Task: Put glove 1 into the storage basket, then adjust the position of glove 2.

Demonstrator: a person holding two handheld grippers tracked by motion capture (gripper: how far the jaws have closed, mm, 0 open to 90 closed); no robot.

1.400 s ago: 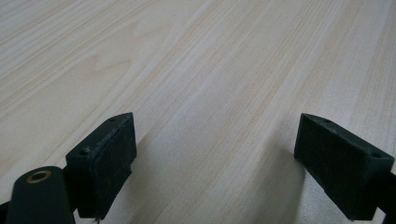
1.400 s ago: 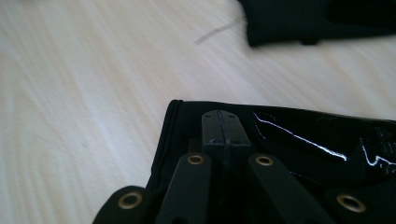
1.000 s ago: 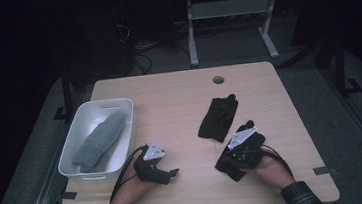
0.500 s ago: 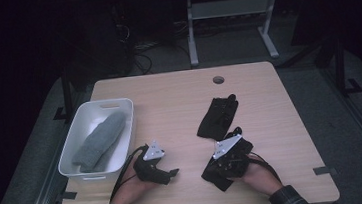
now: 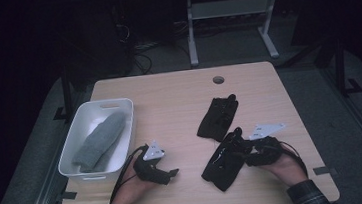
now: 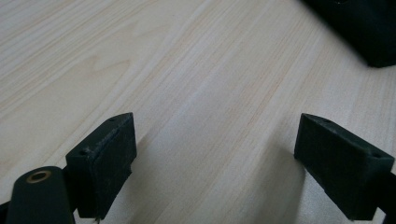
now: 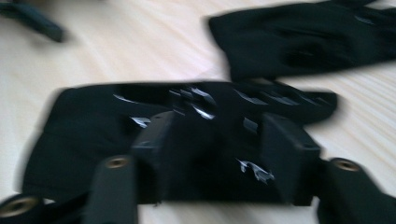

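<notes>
A black glove (image 5: pixel 225 162) lies flat on the bench (image 5: pixel 169 103) at the near right, its fingers pointing toward the far edge. The right gripper (image 5: pixel 244 148) is over this glove; in the right gripper view the two jaws stand apart with the glove (image 7: pixel 140 121) between and under them, and the blur prevents any finding on whether the fabric is pinched, so I cannot tell if it is grasping. A second black glove (image 5: pixel 218 117) lies just beyond the first, nearly touching it at the fingertips, and appears in the right gripper view as a dark shape (image 7: pixel 303 39) at the upper right. The left gripper (image 5: pixel 168 172) rests low on the bench at the near left, held in the person's left hand (image 5: pixel 136 179); its jaws are spread wide with bare wood between them, released and holding nothing. A white bin (image 5: pixel 73 152) stands at the left edge of the bench, just beside the left gripper, containing a grey glove or mitten (image 5: pixel 100 140) lying lengthwise. A round cable hole (image 5: pixel 218 80) is set near the far edge.
</notes>
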